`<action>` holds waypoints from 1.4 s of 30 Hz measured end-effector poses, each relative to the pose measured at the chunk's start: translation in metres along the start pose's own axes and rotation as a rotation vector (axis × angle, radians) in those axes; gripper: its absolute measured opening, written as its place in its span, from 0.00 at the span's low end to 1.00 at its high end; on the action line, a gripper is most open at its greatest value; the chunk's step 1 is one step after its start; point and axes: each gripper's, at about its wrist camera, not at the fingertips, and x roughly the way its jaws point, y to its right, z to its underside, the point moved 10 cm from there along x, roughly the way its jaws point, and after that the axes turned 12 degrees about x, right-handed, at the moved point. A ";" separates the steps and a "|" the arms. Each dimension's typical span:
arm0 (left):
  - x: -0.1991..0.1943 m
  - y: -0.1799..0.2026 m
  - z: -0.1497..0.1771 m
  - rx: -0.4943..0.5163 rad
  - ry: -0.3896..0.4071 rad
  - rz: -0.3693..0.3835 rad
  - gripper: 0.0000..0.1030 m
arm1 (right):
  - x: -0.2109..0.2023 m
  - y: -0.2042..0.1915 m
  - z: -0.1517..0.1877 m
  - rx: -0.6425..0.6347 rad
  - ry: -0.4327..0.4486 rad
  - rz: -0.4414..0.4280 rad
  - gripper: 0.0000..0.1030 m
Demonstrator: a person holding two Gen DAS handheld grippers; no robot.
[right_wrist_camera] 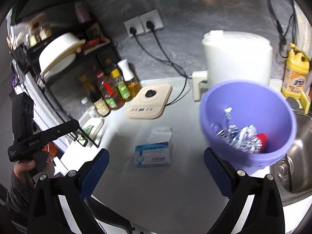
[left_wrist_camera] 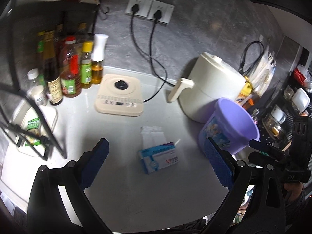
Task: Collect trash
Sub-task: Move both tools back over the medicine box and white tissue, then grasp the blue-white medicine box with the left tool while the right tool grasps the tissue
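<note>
— White countertop (left_wrist_camera: 120,185) is running along a grey stone-look wall, and two black plugs are sitting in the wall sockets (left_wrist_camera: 149,9) at the far side. What's lying in the middle?

— A small blue-and-white box (left_wrist_camera: 159,157) is lying flat on the counter, with a folded white paper (left_wrist_camera: 152,135) touching its far edge. Both grippers are hanging above it, near side.

— Are the left gripper's (left_wrist_camera: 156,163) fingers doing anything?

— They're standing wide apart, blue pads (left_wrist_camera: 97,161) showing, nothing between them. The right gripper (right_wrist_camera: 156,171) is the same: spread wide, holding nothing.

— And the trash?

— It's sitting inside the purple bucket (right_wrist_camera: 251,105) on the right, just beside the sink (right_wrist_camera: 298,156). Crumpled silver wrappers (right_wrist_camera: 236,136) are lying at the bottom with something red (right_wrist_camera: 262,139) next to them; that part is blurring, so I can't say what the red piece is.

— What's standing behind the bucket?

— A cream appliance with a side handle (left_wrist_camera: 210,85), touching or nearly touching the bucket. A yellow detergent bottle (right_wrist_camera: 295,74) is standing to the right of it, by the sink.

— Far left?

— Oil and sauce bottles (left_wrist_camera: 70,66) are crowding together under a black rack, and a beige square hotplate (left_wrist_camera: 119,95) is lying just right of them, its cord running to the wall.
</note>
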 end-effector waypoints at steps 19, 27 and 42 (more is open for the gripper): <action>0.035 -0.029 0.039 0.113 -0.056 0.011 0.89 | 0.055 0.020 0.059 0.080 -0.004 0.109 0.89; 0.073 -0.006 0.053 0.240 -0.111 0.050 0.87 | 0.061 0.040 0.068 0.127 0.036 0.141 0.89; 0.153 0.038 0.070 0.480 -0.179 0.151 0.87 | 0.048 0.088 0.083 0.226 0.110 0.198 0.89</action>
